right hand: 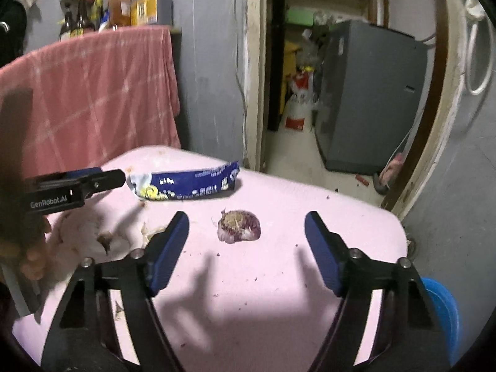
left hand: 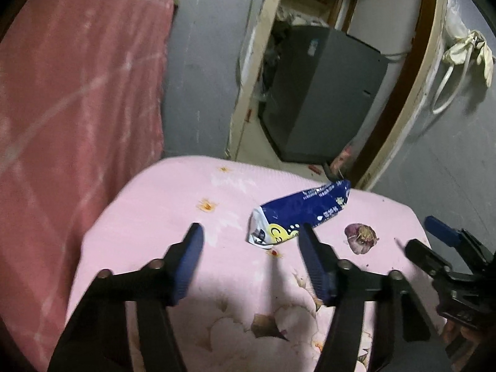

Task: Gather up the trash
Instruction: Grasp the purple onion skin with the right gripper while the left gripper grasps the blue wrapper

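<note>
A crumpled blue snack wrapper [left hand: 302, 214] lies on the pink table [left hand: 173, 204], with a purple onion scrap [left hand: 361, 237] to its right. My left gripper [left hand: 249, 241] is open and empty; its right finger [left hand: 313, 260] reaches the wrapper's near end. In the right wrist view the wrapper [right hand: 186, 184] lies at the back and the onion scrap [right hand: 238, 226] sits ahead of my right gripper [right hand: 246, 235], which is open and empty. The left gripper [right hand: 93, 183] shows at the left, beside the wrapper's end.
A pink checked cloth [right hand: 93, 93] hangs at the back left under several bottles [right hand: 124, 3]. A doorway behind the table shows a grey appliance [right hand: 369, 99]. A blue bin [right hand: 443, 310] stands at the table's right edge. Food stains [left hand: 206, 206] and crumbs mark the table [right hand: 248, 294].
</note>
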A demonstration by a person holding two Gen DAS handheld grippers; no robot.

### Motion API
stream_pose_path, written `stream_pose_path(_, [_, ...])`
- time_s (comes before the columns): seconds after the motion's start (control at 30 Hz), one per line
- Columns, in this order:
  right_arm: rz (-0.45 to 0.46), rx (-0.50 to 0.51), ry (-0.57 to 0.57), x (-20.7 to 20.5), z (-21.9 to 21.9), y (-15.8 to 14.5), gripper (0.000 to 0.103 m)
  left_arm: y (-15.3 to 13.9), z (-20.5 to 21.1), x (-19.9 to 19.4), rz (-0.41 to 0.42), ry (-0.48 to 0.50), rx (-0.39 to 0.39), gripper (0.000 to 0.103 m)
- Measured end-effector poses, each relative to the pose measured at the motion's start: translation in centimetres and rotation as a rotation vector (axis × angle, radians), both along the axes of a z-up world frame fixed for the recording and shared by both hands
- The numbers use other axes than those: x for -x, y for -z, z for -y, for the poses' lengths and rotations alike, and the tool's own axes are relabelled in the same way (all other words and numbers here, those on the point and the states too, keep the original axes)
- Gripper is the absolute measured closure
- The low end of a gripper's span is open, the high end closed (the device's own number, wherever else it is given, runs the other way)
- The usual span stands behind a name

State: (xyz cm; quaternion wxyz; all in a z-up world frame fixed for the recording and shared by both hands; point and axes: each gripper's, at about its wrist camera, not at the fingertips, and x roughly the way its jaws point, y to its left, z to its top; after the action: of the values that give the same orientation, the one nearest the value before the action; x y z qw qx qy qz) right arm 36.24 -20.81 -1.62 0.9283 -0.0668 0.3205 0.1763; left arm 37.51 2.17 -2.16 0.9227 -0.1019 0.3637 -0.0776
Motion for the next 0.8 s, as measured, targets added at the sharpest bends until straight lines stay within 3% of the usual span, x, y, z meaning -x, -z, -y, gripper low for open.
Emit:
stream_pose_path(0.07, [-0.032, 0.001, -0.008, -0.8, -0.3, 0.4, 0.033, 0.4, 0.0, -0.6, -0.02, 0.008, 0.006, 0.063])
stream_pose_path(0.3, [-0.138, 0.036, -0.053, -3.4, -2.1, 2.0, 0.045, 1.2, -0.5, -2.1, -0.09, 0.027, 0.065, 0.068])
stream_pose_path(0.53, [-0.232, 0.047, -0.044, -4.9, -2.2, 3.5, 0.052, 1.6, 0.2, -2.8, -0.111, 0.063, 0.057, 0.087])
stream_pose_path(0.7, [-0.245, 0.066, -0.039, -5.1, -2.3, 3.6, 0.064, 1.5, 0.2, -2.7, -0.093, 0.055, 0.06, 0.089])
stream_pose_path(0.8, [-0.239, 0.074, -0.048, -4.9, -2.3, 3.4, 0.066, 1.2, 0.2, -2.4, -0.069, 0.049, 0.06, 0.091])
